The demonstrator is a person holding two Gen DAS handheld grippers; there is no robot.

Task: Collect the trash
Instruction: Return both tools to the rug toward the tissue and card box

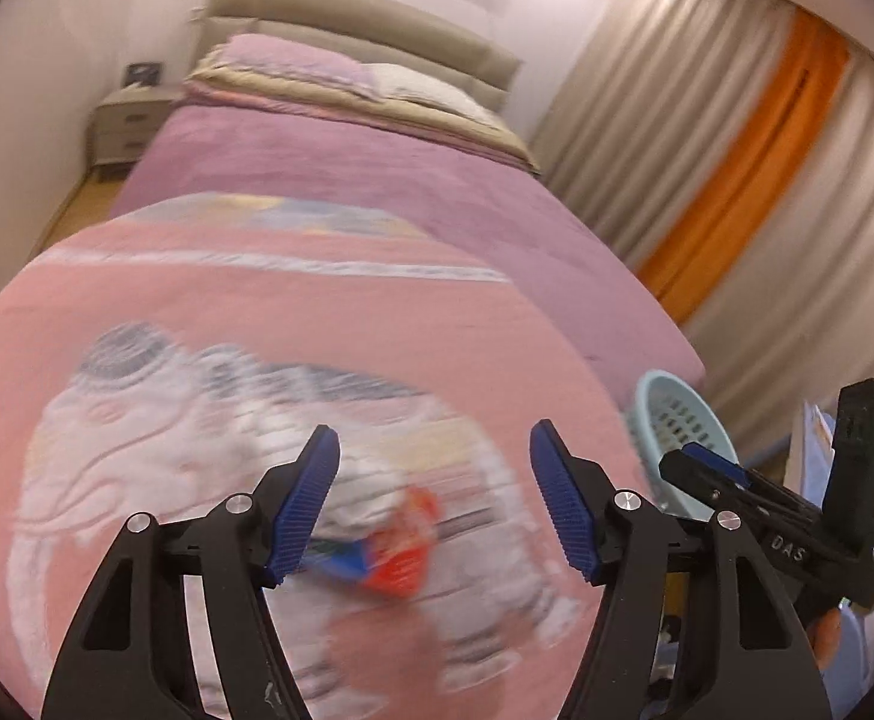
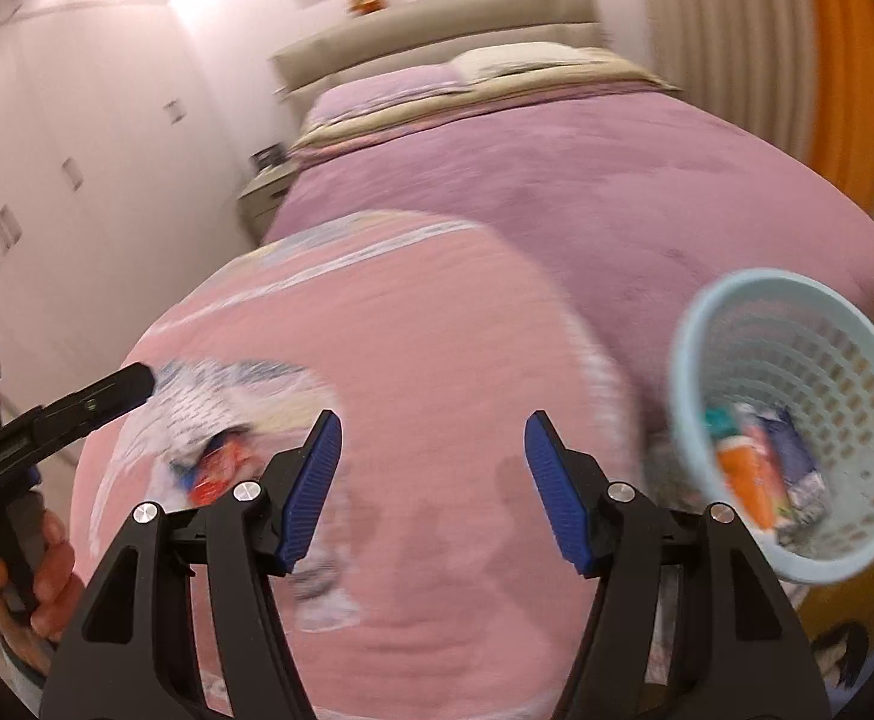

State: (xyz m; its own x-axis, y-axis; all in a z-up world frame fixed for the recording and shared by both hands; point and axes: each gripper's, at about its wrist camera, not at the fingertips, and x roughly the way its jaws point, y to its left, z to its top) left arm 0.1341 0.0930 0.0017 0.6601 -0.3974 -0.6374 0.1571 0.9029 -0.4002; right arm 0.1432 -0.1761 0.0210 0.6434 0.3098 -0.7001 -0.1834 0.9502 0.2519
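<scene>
Trash run on the bed: one wrapper left on the pink blanket, basket already part filled.

Nearest the cameras, the left gripper (image 1: 434, 501) and the right gripper (image 2: 431, 492) both hang with fingers spread and empty. A crumpled red-and-blue wrapper (image 1: 392, 558) lies on the pink blanket (image 1: 257, 312) near the bed's foot edge, between and just under the left fingers, not pinched. The pale blue basket (image 2: 686, 360) stands off the bed's foot corner, on the right, with several wrappers inside. Beyond, the purple bedspread (image 1: 377, 180) looks bare up to the pillows (image 1: 293, 66). By this view, most is collected; that wrapper is still to be picked up.
</scene>
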